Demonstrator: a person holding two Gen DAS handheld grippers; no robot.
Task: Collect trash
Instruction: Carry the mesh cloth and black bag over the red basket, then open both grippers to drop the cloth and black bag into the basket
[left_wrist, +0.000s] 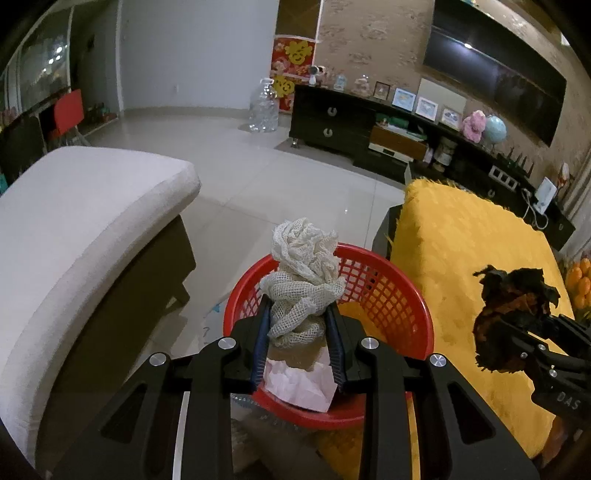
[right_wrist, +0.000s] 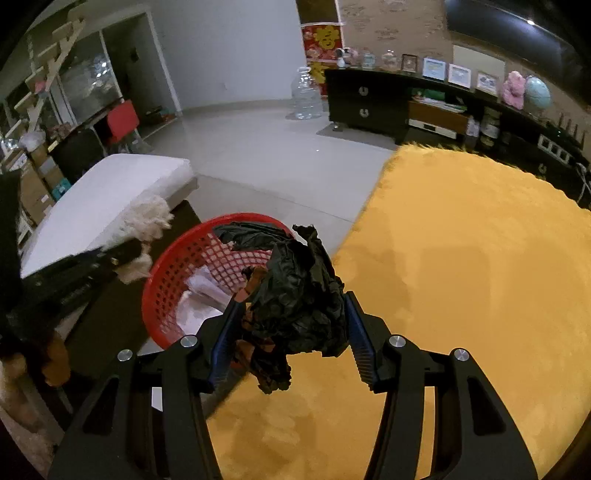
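Over the red mesh basket (left_wrist: 388, 295), the left tongs (left_wrist: 297, 314) are clenching a bundle of white netting (left_wrist: 304, 273), its lower part pinched between the blue pads and its bulk rising above the fingertips. Inside the basket, pale pink crumpled paper (left_wrist: 295, 384) is lying against the near wall, with a tan piece just above it. Seen from the right wrist camera, black crumpled plastic (right_wrist: 243, 230) is also draping over the basket's far rim.

To the right of the basket, the right tongs (right_wrist: 295, 314) are grasping a wad of crumpled black wrapper (right_wrist: 306, 295) with orange-brown showing on its inner side. The wad is filling the gap between both pads and hanging below them. It is hovering over the edge of the yellow furry cover (right_wrist: 461, 258) on the table, just beside the basket's rim and not yet above its opening.

A white cushioned bench (left_wrist: 74, 229) is standing left of the basket, apart from it. A dark television cabinet (left_wrist: 332, 122) is running along the far wall, carrying picture frames, a pink plush toy and a globe. A large clear water bottle (left_wrist: 264, 110) is standing on the tiled floor beside the cabinet.
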